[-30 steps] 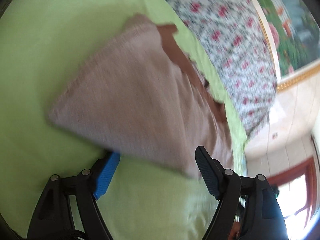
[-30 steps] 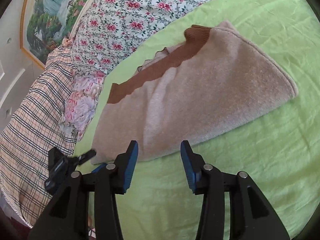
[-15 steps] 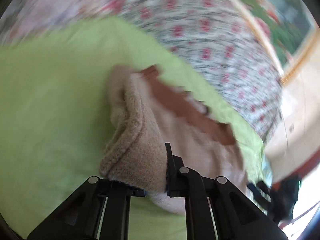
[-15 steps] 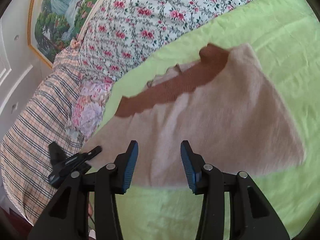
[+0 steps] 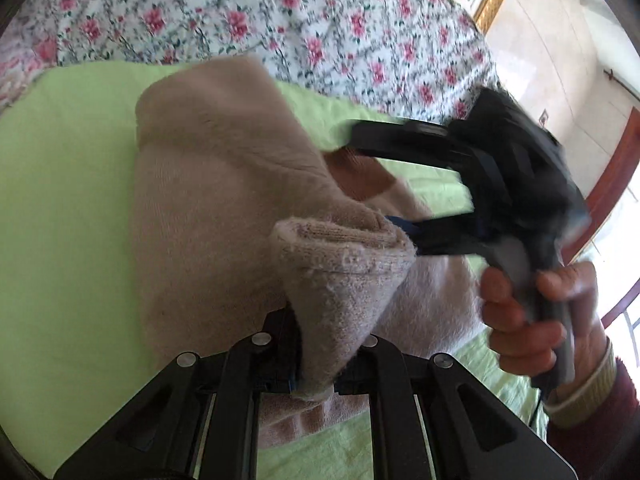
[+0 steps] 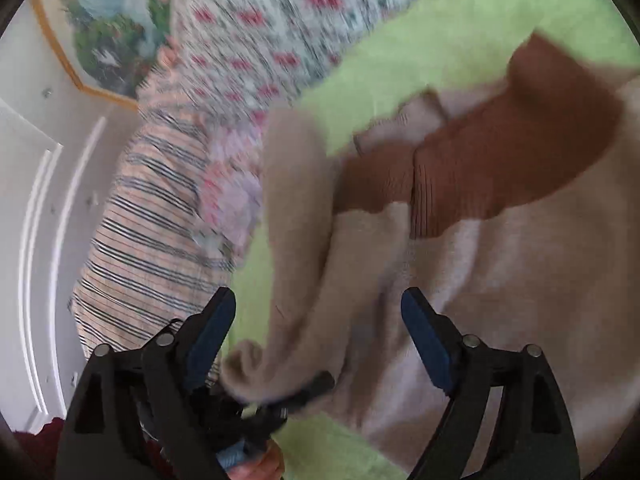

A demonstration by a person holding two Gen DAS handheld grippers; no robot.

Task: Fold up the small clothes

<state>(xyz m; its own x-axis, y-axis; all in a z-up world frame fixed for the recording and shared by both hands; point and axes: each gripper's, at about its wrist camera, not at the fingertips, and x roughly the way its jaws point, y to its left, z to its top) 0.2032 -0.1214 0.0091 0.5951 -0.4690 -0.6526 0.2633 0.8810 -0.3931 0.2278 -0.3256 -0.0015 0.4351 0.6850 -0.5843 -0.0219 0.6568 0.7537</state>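
A beige knitted garment [image 5: 224, 208] with a brown ribbed collar [image 6: 512, 160] lies on the green sheet [image 5: 60, 200]. My left gripper [image 5: 316, 360] is shut on a corner of the garment and holds it lifted, folded over toward the rest of the cloth. My right gripper [image 6: 316, 332] is open, its jaws spread wide over the garment, with the lifted fold [image 6: 288, 240] hanging between them. The right gripper also shows in the left wrist view [image 5: 460, 184], held by a hand, its fingers reaching over the brown collar.
A floral quilt [image 5: 280, 20] lies along the far side of the sheet. A striped plaid blanket [image 6: 152, 232] is at the left in the right wrist view. A framed painting [image 6: 108, 24] hangs on the wall. A door frame [image 5: 616, 168] stands at the right.
My left gripper has lifted the gripped corner higher and carried it toward the right gripper. The right gripper has opened wider and moved in over the garment near the collar.
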